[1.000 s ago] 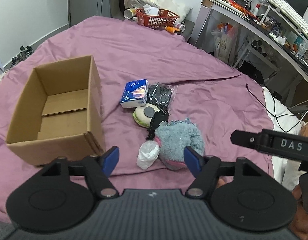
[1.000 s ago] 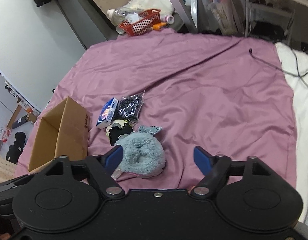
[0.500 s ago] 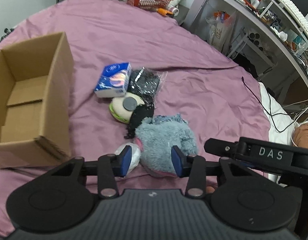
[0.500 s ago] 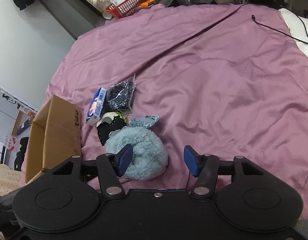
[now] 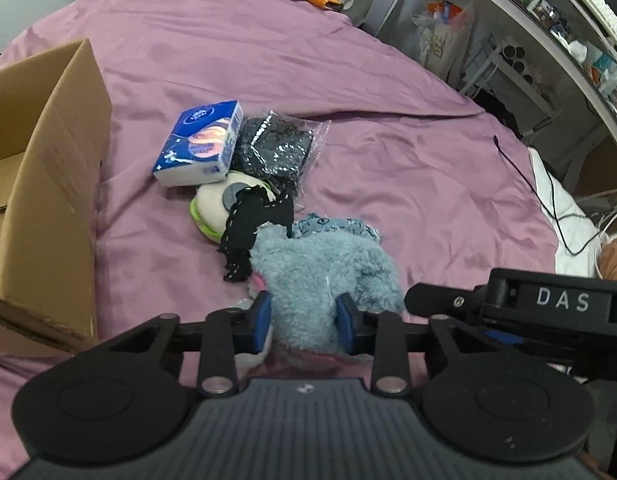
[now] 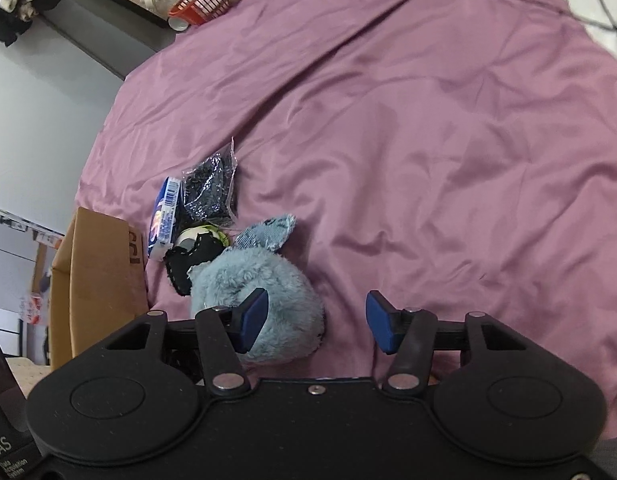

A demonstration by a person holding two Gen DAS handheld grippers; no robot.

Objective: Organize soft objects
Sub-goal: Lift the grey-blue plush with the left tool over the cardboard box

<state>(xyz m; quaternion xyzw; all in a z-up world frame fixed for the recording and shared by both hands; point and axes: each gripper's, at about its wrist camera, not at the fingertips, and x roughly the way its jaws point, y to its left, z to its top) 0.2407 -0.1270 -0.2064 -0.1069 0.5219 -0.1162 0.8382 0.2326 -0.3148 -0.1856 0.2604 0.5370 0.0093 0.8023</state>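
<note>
Stage: first pick-up, by my judgement; nothing has gone into the cardboard box (image 5: 48, 184) yet, and the part of its floor that shows is bare.
Left gripper (image 5: 304, 322): its jaws have just been closing, and the blue pads now press into both sides of the blue-grey plush toy (image 5: 324, 268), pinching its near end.
Right gripper (image 6: 315, 322): jaws have narrowed a little but stand spread; the left pad lies against the plush toy's (image 6: 260, 300) fur, the right pad hangs over bare sheet, so nothing is gripped.
Plush toy: lies on the purple bed sheet (image 5: 388, 168) near the bed's near edge, not lifted as far as I can tell.
Other soft things: a tissue pack (image 5: 200, 144) and a clear bag of dark material (image 5: 276, 148) lie side by side and touching, nearer the middle of the bed; just before them a round cream-and-green cushion-like item (image 5: 212, 208) with a black stitched fabric piece (image 5: 252, 224) draped over it and reaching the toy. A white crumpled item is mostly hidden behind the left gripper's pad.
Box: stands open at the bed's left side, just beside the pile.
Done: none of the sorting, to judge by the box.
Left: lift the toy and carry it to the box, then the remaining items one by one.
</note>
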